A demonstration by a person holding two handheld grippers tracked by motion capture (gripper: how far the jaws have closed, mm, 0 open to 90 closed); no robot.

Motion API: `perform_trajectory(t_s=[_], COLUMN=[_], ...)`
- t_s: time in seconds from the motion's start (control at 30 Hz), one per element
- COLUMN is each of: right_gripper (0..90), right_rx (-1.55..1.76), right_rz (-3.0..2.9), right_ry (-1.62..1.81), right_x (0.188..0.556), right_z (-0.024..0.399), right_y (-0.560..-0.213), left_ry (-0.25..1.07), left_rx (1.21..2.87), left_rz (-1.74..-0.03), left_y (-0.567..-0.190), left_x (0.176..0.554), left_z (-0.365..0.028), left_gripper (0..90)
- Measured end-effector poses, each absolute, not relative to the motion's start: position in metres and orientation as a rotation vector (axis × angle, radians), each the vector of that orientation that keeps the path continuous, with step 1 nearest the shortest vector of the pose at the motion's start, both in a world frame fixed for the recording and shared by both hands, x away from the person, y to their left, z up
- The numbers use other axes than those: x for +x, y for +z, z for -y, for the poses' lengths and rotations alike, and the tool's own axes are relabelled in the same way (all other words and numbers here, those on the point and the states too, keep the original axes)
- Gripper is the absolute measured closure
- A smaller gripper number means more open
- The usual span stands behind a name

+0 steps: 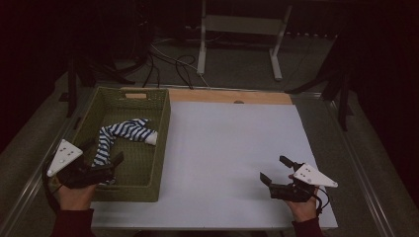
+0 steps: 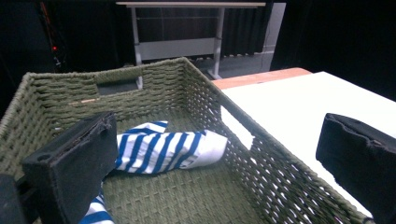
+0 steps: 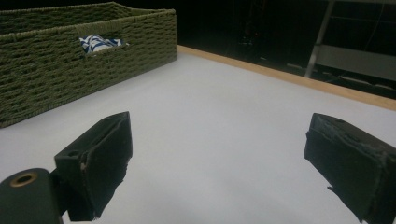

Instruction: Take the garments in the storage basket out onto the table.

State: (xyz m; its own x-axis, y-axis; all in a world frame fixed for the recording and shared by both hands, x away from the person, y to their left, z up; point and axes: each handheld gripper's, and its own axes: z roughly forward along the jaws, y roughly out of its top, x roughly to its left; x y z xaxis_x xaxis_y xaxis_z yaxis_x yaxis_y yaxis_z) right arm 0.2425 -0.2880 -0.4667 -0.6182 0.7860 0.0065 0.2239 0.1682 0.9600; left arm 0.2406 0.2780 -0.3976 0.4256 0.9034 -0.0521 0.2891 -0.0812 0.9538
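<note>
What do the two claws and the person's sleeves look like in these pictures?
Each claw, left and right, is a black handheld tool with two blocky black jaws whose pads look worn at the edges. A pale grey three-cornered plate with small dots sits on top of each. A black cable trails from the right one. The sleeves are dark red.

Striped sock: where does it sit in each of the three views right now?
High view: striped sock lies inside the green basket, left side.
Left gripper view: centre-left, on the basket floor.
Right gripper view: upper left, seen through the basket's handle slot.
Shared landmark: the basket.
</note>
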Motion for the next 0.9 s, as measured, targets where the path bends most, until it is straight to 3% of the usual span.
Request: perform_trajectory(t_s=[0.9], right_gripper=[7.6], right_rx=[0.966], right_rz=[-1.945], right_ry=[1.458], right_x=[0.240], right_z=[0.291], right_y=[-0.470], left_ry=[0.741], left_rx=[1.663], left_rz=[-1.158], left_y=[-0.394], left_x=[0.261], left_z=[-0.305], left_gripper=[0.0])
